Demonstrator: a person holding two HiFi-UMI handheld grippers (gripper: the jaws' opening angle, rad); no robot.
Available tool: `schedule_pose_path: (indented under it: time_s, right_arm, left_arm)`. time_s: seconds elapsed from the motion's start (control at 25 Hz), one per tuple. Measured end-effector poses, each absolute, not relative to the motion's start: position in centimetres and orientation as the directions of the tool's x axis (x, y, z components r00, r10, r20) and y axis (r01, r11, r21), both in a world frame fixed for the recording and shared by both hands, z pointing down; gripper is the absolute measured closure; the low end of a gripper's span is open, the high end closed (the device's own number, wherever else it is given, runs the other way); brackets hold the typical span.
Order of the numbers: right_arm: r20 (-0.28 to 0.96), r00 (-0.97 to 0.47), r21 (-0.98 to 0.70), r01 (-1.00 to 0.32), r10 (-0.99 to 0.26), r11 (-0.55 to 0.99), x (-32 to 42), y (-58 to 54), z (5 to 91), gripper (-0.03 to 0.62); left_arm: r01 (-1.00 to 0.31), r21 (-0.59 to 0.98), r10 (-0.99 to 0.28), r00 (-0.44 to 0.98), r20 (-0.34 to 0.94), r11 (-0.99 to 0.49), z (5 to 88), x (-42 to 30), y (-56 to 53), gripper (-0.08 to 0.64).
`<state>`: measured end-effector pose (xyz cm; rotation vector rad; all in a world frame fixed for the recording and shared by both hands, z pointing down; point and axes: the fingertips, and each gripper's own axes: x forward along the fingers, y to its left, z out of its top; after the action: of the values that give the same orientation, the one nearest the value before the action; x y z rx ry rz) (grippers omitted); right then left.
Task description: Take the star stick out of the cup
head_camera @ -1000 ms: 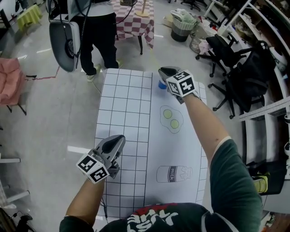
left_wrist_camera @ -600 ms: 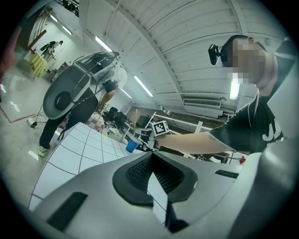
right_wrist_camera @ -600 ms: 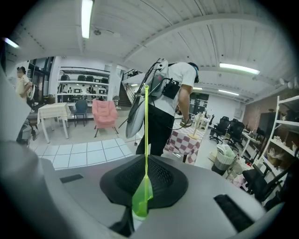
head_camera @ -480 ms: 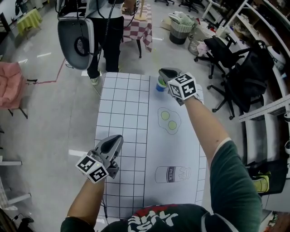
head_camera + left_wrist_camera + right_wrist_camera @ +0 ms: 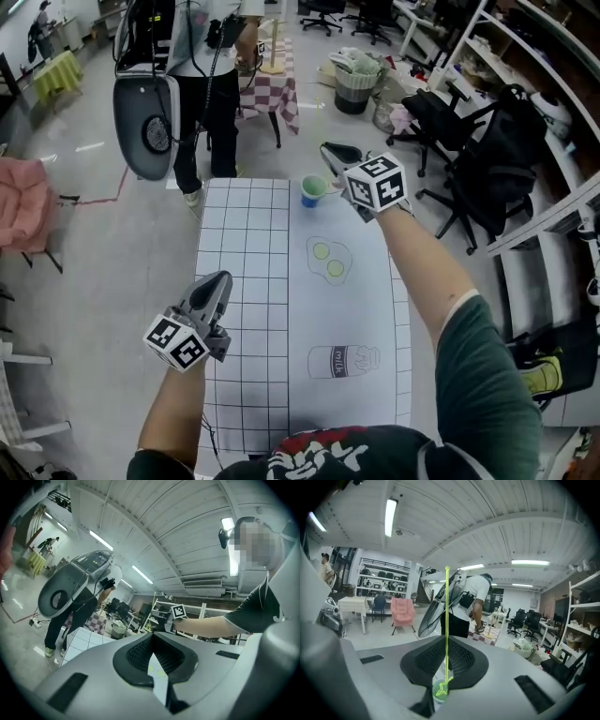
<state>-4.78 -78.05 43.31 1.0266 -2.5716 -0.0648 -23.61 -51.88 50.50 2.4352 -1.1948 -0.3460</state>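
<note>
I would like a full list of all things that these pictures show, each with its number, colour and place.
star stick: one, yellow-green, upright between the right tool's jaws, star end down by the cup
cup: one, blue, green inside, far end of the mat
mat: one, white, black grid, drawn eggs and milk bottle, on the table
standing person: one, dark trousers, beyond the table
grey device: one, at that person's side
checked cloth: one, red and white, behind that person
pink chair: one, floor at left
office chairs: several, black, at right
left tool: grey, shut, empty, over the mat's left edge
right tool: grey, shut on the stick, beside the cup
</note>
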Motion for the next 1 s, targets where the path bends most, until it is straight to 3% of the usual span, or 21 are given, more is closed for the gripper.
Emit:
schedule_pose_path:
  time_s: [0.72,1.0]
  right_arm:
    - [0.168,-0.671,0.198,-0.695,-0.722,0.691,5.6,-65.2,26.3,0.549]
    - [0.124,-0.667,0.197,-0.709,-0.734,0.677,11.7,-58.8,20.0,0.549]
  left_arm:
    - [-0.71,0.305,-0.761,0.643,-0.087,-0.634,37.6,-17.2,-44.9,0.552]
    - [-0.704,0.236,-0.738,0.667,-0.105,-0.67,31.2,-11.4,-42.1,0.552]
